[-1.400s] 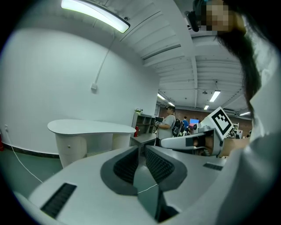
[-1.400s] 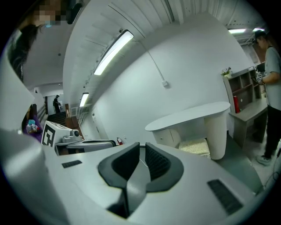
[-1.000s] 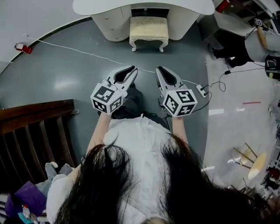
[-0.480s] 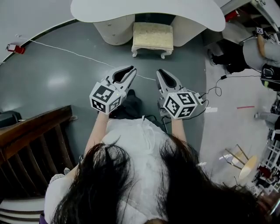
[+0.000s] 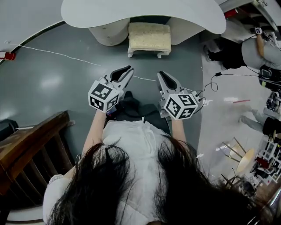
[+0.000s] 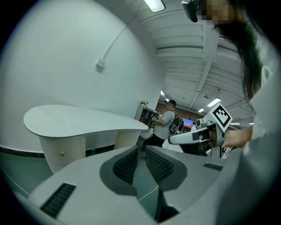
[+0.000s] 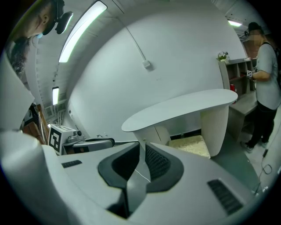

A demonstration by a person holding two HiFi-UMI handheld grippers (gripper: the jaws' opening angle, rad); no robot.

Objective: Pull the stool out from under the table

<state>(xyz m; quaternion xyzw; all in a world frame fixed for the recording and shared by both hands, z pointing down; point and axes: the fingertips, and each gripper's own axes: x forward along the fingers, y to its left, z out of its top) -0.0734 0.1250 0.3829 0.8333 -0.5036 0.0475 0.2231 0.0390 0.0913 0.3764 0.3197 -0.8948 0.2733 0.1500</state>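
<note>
Currently your left gripper [image 5: 130, 69] and right gripper [image 5: 160, 74] have closed, empty fingers. Take the stiff, likely light stool [image 5: 149, 37], 12 o'clock, by its front rail.

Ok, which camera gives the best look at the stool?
Head view: the stool shows its cushioned seat and front legs, partly under the white table. The right gripper view catches only a strip of the stool; the left gripper view shows none.
</note>
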